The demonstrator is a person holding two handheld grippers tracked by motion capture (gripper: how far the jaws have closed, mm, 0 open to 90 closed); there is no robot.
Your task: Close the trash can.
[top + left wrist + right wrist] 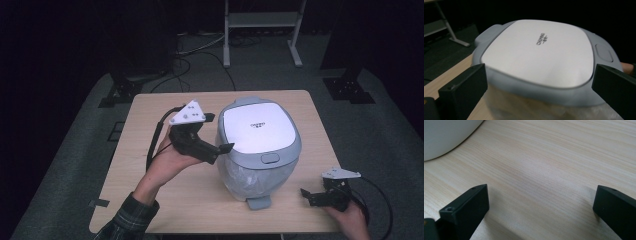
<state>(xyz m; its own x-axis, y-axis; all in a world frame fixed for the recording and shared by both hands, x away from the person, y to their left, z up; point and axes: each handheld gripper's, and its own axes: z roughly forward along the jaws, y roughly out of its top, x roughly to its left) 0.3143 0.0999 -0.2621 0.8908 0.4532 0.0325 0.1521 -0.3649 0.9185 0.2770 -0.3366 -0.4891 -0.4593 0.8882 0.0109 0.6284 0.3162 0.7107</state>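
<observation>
A rice cooker [257, 127] with a white lid and grey rim stands shut in the middle of the wooden table [150, 185]. A release button [270, 158] sits at the front of the rim. My left gripper [220, 135] is held close against the cooker's left side, its jaws wide apart. In the left gripper view the left gripper [540, 68] stands open with the cooker [536, 55] just beyond the tips, nothing pressed. My right gripper [312, 192] rests near the table's front right corner. Seen in its own view, the right gripper [541, 187] is open over bare table [549, 157], the cooker's body [446, 137] at the upper left.
A pale metal stand [260, 25] stands on the grey carpet beyond the table, with cables [190, 55] on the floor to its left. Black bases [350, 87] sit at the far right and far left. The table's front edge lies close under both hands.
</observation>
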